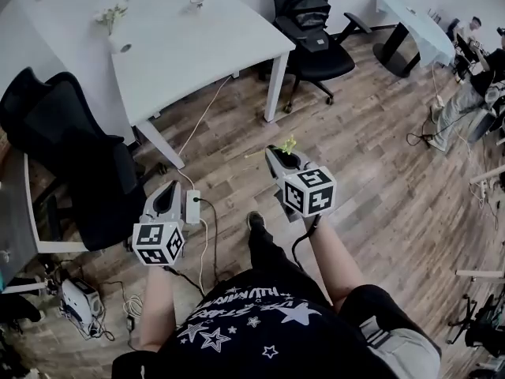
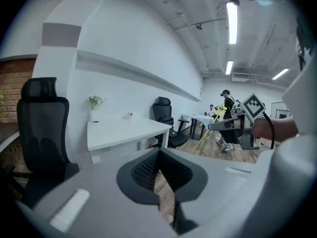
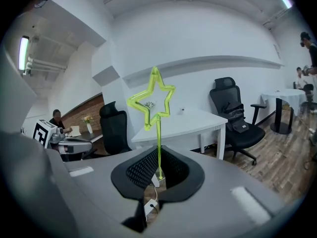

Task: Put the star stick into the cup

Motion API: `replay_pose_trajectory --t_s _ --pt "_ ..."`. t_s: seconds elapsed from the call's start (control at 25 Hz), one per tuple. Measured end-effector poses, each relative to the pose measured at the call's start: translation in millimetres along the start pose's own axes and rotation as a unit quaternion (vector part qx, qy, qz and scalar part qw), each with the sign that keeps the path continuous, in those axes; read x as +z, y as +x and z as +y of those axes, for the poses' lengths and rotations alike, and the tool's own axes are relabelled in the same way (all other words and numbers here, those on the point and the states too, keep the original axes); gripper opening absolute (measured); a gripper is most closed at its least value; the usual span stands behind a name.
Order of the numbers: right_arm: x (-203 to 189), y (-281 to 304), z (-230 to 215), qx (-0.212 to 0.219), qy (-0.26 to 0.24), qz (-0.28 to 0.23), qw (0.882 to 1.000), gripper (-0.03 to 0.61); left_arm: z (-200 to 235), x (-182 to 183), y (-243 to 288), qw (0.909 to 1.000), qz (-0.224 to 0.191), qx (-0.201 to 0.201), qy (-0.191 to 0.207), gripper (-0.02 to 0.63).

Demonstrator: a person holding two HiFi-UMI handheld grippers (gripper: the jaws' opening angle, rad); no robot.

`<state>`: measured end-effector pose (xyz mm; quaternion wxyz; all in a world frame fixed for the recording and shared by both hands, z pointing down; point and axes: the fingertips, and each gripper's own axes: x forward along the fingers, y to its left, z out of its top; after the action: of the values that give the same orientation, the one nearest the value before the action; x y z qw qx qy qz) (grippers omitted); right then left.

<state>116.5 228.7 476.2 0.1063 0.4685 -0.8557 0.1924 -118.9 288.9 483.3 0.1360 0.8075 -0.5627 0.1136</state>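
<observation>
Holding the star stick upright in the right claw, well apart from the cup.

The right claw is clamped on the very bottom of the thin yellow-green shaft, and the open star outline stands at 12 o'clock above it. The left claw hangs at about 9 o'clock in the head view, pressed together on nothing. The stick looks like light, glossy, see-through plastic (probably a little springy, and slick in a ribbed grip), so this low hold may let the head wobble. A hold further up the shaft would steady it and leave the bottom end free to enter the cup. What I take for the cup, too small to be sure, sits on the white table at 11 o'clock.
</observation>
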Motion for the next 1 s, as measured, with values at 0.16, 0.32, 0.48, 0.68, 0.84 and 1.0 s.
replay_pose_trajectory --t_s 0.16,0.32,0.48,0.68,0.84,1.0 --pt "33 44 -40 0.016 0.001 0.003 1.0 0.032 4 24 54 0.9999 0.004 0.011 -0.012 0.003" --pt "68 74 -78 0.025 0.002 -0.007 1.0 0.032 8 50 102 0.9998 0.001 0.019 -0.009 0.003" --pt "88 98 -110 0.034 0.003 -0.013 0.999 0.032 10 70 140 0.9995 -0.008 0.028 -0.009 0.003" --pt "106 122 -136 0.044 0.0 -0.013 0.999 0.032 17 84 174 0.9989 -0.013 0.041 -0.017 0.003" --pt "120 136 -146 0.051 0.003 -0.016 0.999 0.032 25 96 188 0.9985 -0.016 0.048 -0.02 0.003" --pt "128 151 -157 0.053 0.006 -0.017 0.998 0.032 36 111 205 0.9981 -0.022 0.056 -0.018 0.003"
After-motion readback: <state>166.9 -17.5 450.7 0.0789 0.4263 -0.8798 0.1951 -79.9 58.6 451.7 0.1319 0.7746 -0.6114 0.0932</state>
